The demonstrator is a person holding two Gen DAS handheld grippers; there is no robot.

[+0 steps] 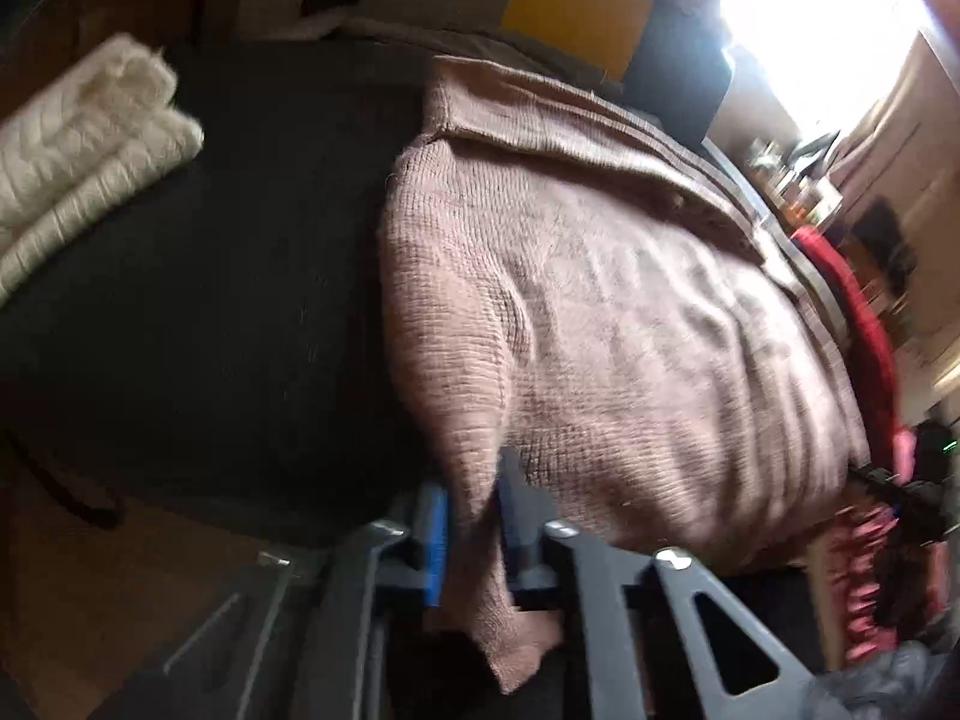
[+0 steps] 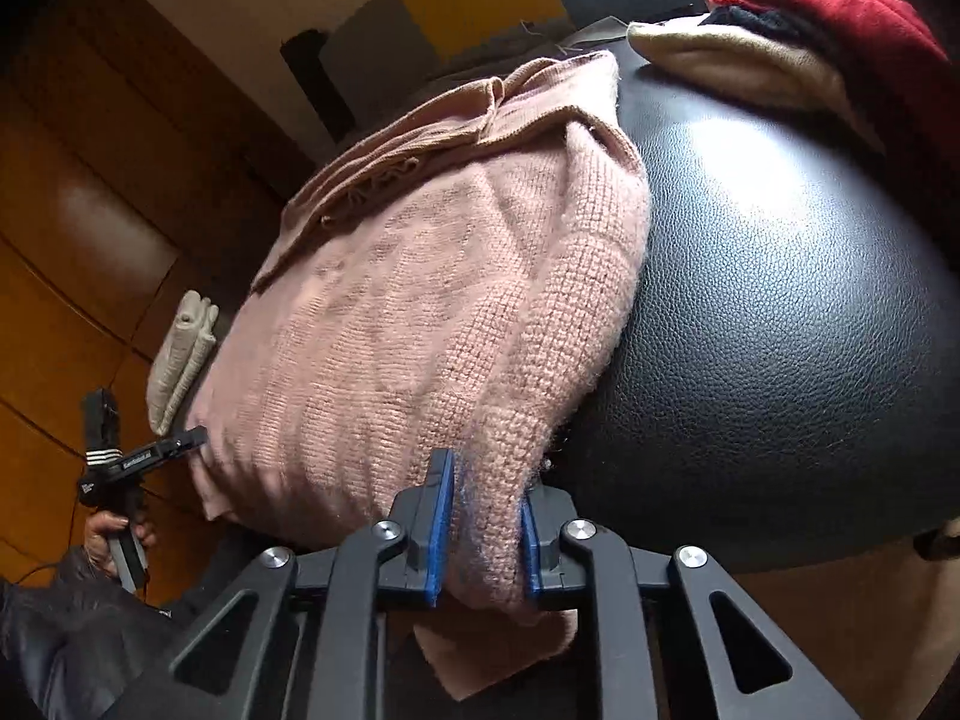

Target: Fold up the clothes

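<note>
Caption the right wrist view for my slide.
Right gripper pinches the pink knitted sweater at its near edge on the black leather table.

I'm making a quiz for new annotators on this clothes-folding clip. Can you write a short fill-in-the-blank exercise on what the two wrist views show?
1. Both grippers are shut on the near edge of the ____ knit sweater.
2. The sweater lies on a ____ leather-look surface.
3. In the left wrist view, a folded ____ knit lies at the far left of that surface.
4. The right gripper has ____ pads, as does the left gripper.

Missing words: pink; black; cream; blue
</note>
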